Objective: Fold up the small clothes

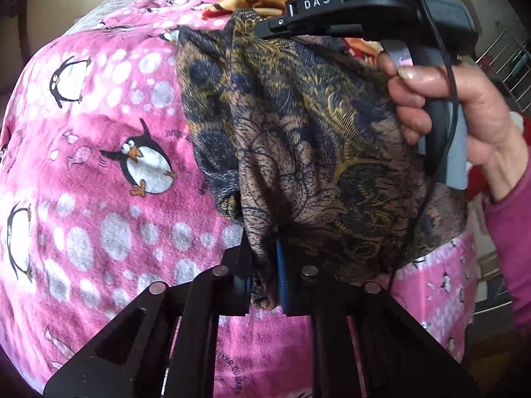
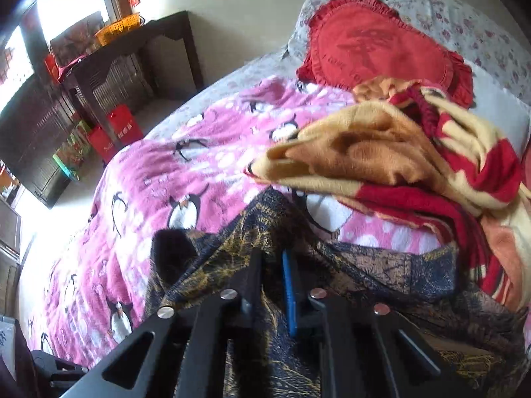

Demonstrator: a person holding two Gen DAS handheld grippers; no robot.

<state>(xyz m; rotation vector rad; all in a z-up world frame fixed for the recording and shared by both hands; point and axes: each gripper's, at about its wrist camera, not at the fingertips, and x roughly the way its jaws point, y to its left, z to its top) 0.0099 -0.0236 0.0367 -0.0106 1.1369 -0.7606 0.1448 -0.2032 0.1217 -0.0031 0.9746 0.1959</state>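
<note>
Penguin blanket (image 1: 99,172) on bed: both grippers, L (image 1: 265,265) & R (image 2: 272,278), clamped on brown patterned garment (image 1: 315,139), lifted, no fold yet; striped clothes pile (image 2: 415,152) near far edge untouched.

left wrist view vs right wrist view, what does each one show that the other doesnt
Only the left wrist view shows the person's right hand holding the right gripper, its tips in the patterned cloth.

Only the right wrist view shows the room: a dark side table, an orange basket and red bags on the floor.

Both show the pink penguin blanket, the red heart cushion, the red and tan garment, and jaws shut on the patterned cloth.
</note>
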